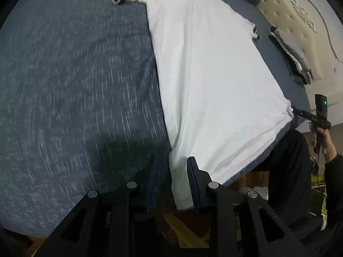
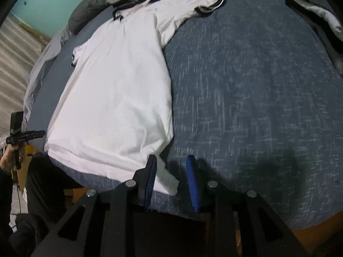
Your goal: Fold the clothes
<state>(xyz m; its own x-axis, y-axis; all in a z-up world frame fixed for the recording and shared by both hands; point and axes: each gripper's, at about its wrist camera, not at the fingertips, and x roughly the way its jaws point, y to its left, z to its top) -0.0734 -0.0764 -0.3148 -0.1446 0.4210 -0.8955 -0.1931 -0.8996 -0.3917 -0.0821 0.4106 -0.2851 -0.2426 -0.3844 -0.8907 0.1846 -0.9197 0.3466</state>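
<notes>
A: Two grippers meet one white shirt, which lies spread flat, collar far, hem near, on a blue bedsheet.

B: What are the jaws doing?

A: Left gripper: jaws apart, one hem corner lying between the blue pads, not pinched as far as I can judge. Right gripper: jaws apart too, the other hem corner just inside its left pad.

B: What could go wrong?

A: Each corner sits shallow. If the jaws close on only the top layer, or on the bedsheet too, a lift would drag the shirt askew. Uneven pulls would also skew any fold.

B: And the hands?

A: Both are held low at the bed's near edge, pointing along the shirt. Folded clothes sit near the headboard.
</notes>
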